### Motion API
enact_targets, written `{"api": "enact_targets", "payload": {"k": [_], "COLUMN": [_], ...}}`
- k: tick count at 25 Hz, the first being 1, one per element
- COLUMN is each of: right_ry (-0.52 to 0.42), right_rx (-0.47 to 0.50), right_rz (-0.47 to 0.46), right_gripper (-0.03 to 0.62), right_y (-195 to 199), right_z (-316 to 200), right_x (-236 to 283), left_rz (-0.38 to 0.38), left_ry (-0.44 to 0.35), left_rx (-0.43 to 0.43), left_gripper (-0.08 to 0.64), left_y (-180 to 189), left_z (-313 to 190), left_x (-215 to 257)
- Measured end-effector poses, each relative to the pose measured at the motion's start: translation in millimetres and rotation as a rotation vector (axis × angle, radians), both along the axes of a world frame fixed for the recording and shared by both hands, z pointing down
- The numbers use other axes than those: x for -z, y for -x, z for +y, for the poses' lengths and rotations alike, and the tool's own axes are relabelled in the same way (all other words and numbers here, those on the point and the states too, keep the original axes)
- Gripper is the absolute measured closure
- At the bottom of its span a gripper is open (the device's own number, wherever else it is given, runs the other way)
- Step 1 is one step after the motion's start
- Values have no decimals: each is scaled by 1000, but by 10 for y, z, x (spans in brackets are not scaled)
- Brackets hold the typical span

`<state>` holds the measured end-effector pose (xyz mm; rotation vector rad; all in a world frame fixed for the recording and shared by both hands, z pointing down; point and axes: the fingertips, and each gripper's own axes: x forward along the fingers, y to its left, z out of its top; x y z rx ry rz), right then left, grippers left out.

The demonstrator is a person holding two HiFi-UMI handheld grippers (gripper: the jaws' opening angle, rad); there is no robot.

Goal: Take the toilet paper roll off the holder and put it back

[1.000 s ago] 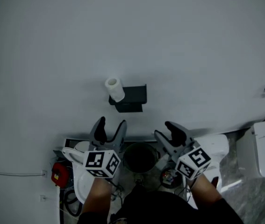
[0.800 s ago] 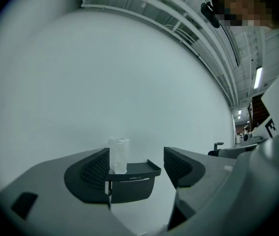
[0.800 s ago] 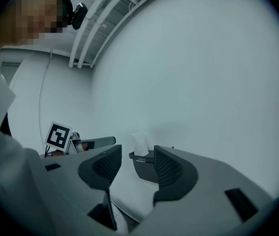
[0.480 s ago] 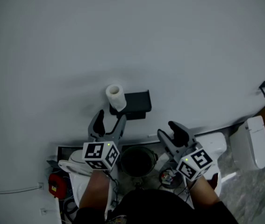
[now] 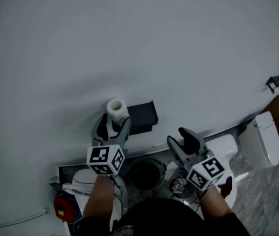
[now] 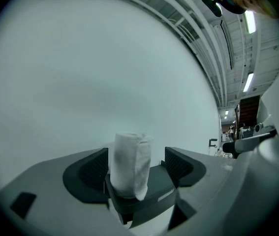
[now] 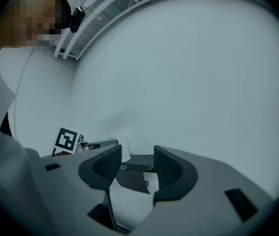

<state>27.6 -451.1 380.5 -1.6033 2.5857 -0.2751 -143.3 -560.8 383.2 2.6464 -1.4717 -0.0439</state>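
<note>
- White toilet paper roll (image 6: 129,163) stands upright on the dark holder (image 6: 155,187), between the jaws of the left claw (image 5: 114,123), nearer its left jaw.
- Left claw: jaws have just been opening and stand wide, pads not pressing the roll.
- Right claw (image 5: 178,137): open, empty.
- Risk: off-centre closing could shove the roll sideways; hard squeezing could crush it; low jaws could strike the holder.

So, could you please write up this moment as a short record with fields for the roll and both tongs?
toilet paper roll: upright on the holder's left end
holder: black, mounted on the white wall
left tongs: open, have just been opening, roll between the jaws, not clamped
right tongs: open, empty, away from the roll
</note>
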Motion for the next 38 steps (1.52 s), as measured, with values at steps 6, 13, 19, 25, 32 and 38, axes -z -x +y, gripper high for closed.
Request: {"api": "enact_targets", "payload": {"k": [6, 13, 19, 25, 32, 38], "right_ry": [20, 33, 37, 42, 51, 50], "right_rx": [-53, -90, -101, -112, -129, -133], "right_rz": [-7, -22, -35, -45, -57, -68], "right_gripper": [390, 393, 397, 405, 413, 413], "right_y": [-134, -216, -235, -251, -291, -295], "right_z": [-163, -222, -236, -222, -199, -140], "right_x": [-77, -127, -152, -173, -221, -217], "left_rz": [-17, -29, -38, -50, -72, -56], "left_ry": [21, 24, 28, 35, 40, 36], "left_rx": [-39, -61, -65, -63, -51, -48], "left_gripper": [218, 218, 218, 218, 236, 239], "left_y": [-147, -203, -218, -218, -195, -157], "left_z": [-288, -414, -444, -472, -519, -460], "left_x": [-104, -137, -164, -184, -239, -205]}}
